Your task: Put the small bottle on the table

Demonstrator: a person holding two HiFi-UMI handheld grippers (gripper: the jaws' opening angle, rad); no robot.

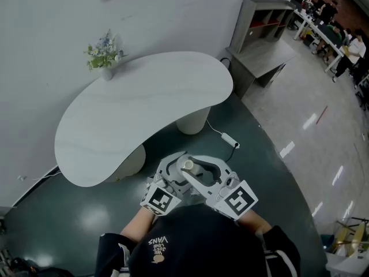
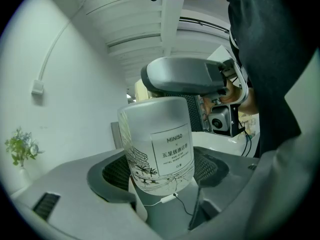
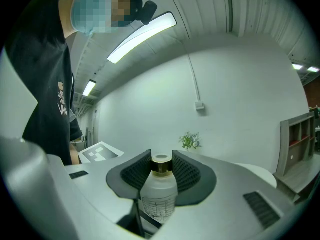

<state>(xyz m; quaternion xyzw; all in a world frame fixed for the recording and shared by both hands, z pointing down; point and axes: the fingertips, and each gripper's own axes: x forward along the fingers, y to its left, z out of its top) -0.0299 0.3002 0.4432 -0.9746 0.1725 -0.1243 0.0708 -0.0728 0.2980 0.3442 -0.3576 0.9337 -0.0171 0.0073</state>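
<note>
Left gripper view, item one: left gripper, jaws drawn in on the lower body of the small bottle, with a ribbed pad against each side as far as I can read it. The bottle is frosted and upright, with its label facing me.

Item two: right gripper, clamped on the bottle's neck at the gold collar. One of its jaws covers the bottle's top in the left gripper view. In its own view the bottle's base is cut off behind the gripper body.

Head view: both grippers meet close before the person's chest, over the dark floor, just off the near edge of the white table. I see only the bottle's cap there, held clear of the tabletop.

Further items:
- flower vase, at the tabletop's far left edge
- cable switch, on the floor beside the table's base
- shelf unit, beyond the table's right end
- people at the top right corner, too small to make out
</note>
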